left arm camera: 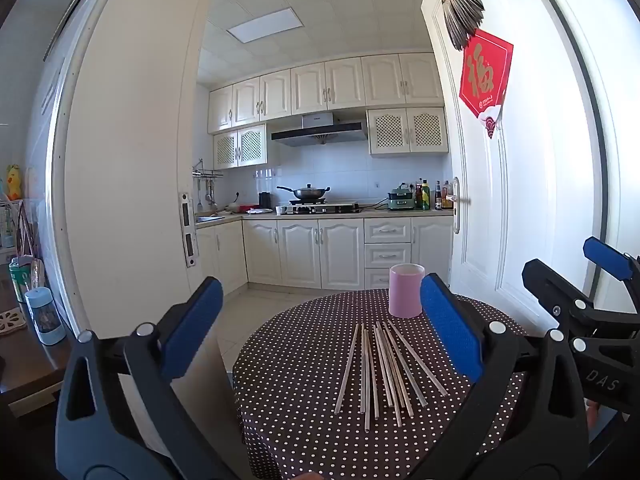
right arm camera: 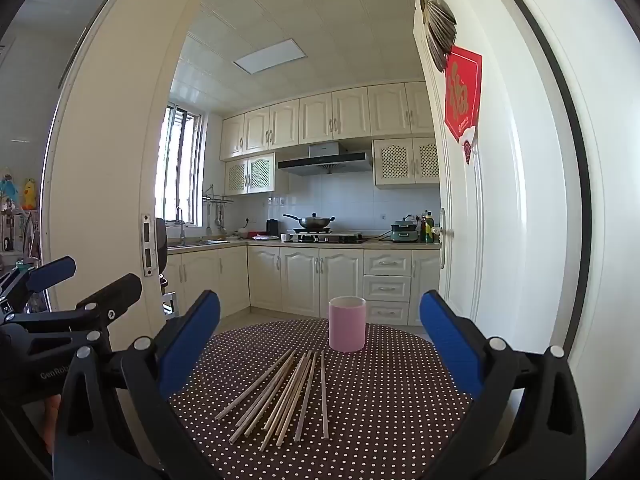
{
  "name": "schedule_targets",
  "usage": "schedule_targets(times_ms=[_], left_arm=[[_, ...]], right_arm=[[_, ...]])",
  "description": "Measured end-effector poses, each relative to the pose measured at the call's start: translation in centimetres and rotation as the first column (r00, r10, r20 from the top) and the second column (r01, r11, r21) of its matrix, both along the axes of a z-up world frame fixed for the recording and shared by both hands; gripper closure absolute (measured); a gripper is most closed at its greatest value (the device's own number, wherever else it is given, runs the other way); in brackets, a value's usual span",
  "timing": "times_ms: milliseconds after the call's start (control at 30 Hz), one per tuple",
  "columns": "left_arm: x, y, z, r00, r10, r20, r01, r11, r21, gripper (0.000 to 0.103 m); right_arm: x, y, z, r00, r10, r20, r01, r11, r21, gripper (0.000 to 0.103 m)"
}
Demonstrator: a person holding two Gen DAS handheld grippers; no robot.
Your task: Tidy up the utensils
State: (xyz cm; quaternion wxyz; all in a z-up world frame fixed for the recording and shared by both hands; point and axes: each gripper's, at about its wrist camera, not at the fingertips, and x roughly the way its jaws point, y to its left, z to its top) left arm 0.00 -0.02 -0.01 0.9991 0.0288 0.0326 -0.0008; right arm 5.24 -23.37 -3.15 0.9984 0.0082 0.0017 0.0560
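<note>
A loose bundle of pale wooden chopsticks [left arm camera: 386,368] lies fanned across a round table [left arm camera: 288,376] draped in a dark brown cloth with white dots, directly ahead of and below the left gripper [left arm camera: 320,320], whose blue-padded jaws stand wide apart with nothing between them. Seen from the right wrist camera, the same chopsticks [right arm camera: 280,394] spread out just beyond and slightly left of centre between the fingers of the right gripper [right arm camera: 320,338], which is likewise opened to its full width and holds nothing. A pink cup [left arm camera: 406,290] stands upright past the far ends of the sticks, close to them but not touching, nearer the right-hand pad in the left wrist view and almost centred ahead of the right gripper, where the cup [right arm camera: 347,324] shows its pale inner rim. Each tool appears at the edge of the other's view: the right gripper [left arm camera: 592,280] off to the right side, the left gripper [right arm camera: 76,280] off to the left. Beyond the table, an open white door [left arm camera: 500,184] carrying a red paper decoration [left arm camera: 485,74] frames a kitchen of cream cabinets [left arm camera: 320,252], with a wok [left arm camera: 306,191] on the stove.
</note>
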Motion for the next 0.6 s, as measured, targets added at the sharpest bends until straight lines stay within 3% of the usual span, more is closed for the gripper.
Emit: schedule_targets(times_ms=[33,600], left_arm=[[0.0,0.0,0.0,1.0,0.0,0.0,0.0,1.0,0.001,0.006],[0.09,0.19,-0.64,1.0,0.001,-0.002,-0.001,1.0,-0.001,0.006]], right_arm=[[0.01,0.0,0.0,1.0,0.0,0.001,0.0,1.0,-0.001,0.007],[-0.19,0.25,-0.01,1.0,0.002,-0.001,-0.002,1.0,-0.001,0.007]])
